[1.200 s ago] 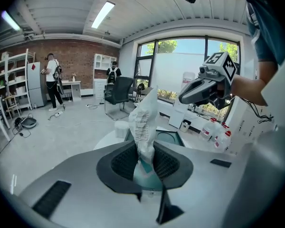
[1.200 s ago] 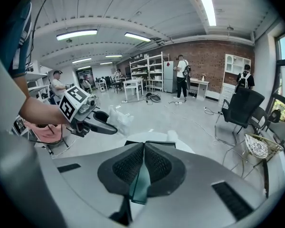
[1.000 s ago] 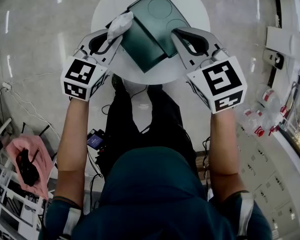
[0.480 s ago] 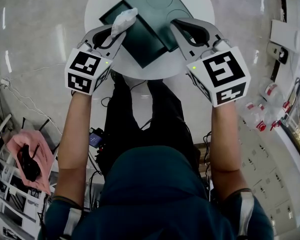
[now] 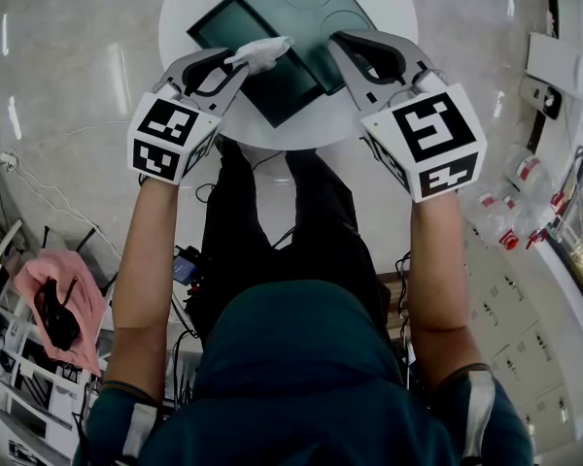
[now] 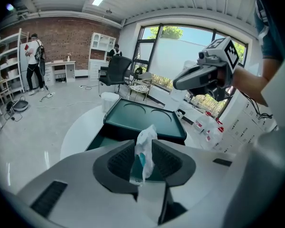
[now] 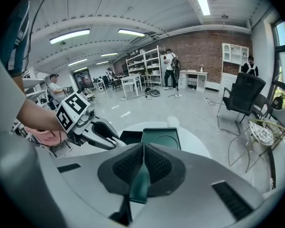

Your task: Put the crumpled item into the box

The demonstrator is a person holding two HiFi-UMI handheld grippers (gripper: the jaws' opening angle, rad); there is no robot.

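Pinching the crumpled white wad, the left tool has swung over the open dark-green plastic box; the right tool grips its lid.

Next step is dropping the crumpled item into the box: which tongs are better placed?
Left. The left tongs are clamped on the crumpled item, right at the opening of the box. The right tongs are shut on the lid edge, so they are occupied.

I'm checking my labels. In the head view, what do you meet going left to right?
pink cloth → left gripper → crumpled item → right gripper, holding the lid → bottles
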